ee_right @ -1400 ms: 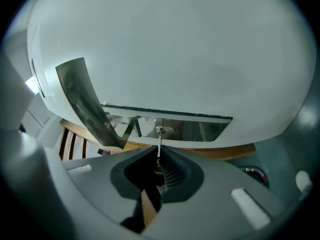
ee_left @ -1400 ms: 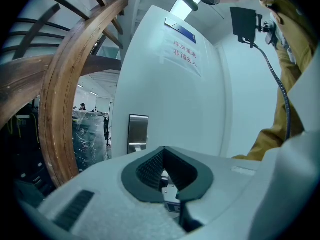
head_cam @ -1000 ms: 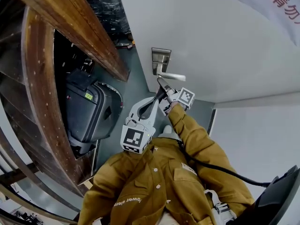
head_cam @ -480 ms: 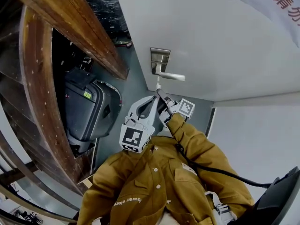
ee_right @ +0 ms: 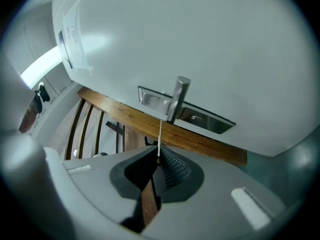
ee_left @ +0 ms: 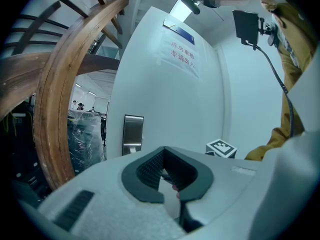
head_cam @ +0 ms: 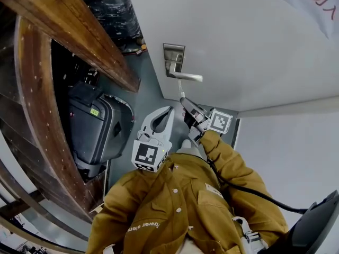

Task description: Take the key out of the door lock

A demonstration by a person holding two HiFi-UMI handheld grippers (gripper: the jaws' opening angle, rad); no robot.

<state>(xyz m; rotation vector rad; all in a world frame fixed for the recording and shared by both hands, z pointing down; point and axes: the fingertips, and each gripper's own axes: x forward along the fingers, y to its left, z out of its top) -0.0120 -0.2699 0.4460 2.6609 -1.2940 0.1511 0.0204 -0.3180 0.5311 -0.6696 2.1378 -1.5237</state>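
Note:
The white door (head_cam: pixel 238 41) carries a steel lock plate (head_cam: pixel 173 52) with a lever handle (head_cam: pixel 186 77). My right gripper (head_cam: pixel 184 99) is level, a short way off the door just below the handle, shut on a thin pale key (head_cam: pixel 181 90). In the right gripper view the key (ee_right: pixel 159 136) sticks out from the pinched jaw tips (ee_right: pixel 158 156) toward the handle (ee_right: pixel 178 98) and lock plate (ee_right: pixel 207 120), clear of the keyhole. My left gripper (head_cam: pixel 168 110) hangs beside it, shut and empty (ee_left: pixel 165 151), further from the door.
A curved wooden stair banister (head_cam: pixel 79 41) runs along the left, with a black suitcase (head_cam: pixel 98 126) under it. Wrapped goods (head_cam: pixel 114 9) stand beyond. A printed notice (ee_left: pixel 181 54) hangs high on the door. A black cable (head_cam: pixel 249 192) trails from my right sleeve.
My right gripper has drawn back from under the handle and risen, rolling a little, with the key held clear of the lock. The left gripper has stayed put.

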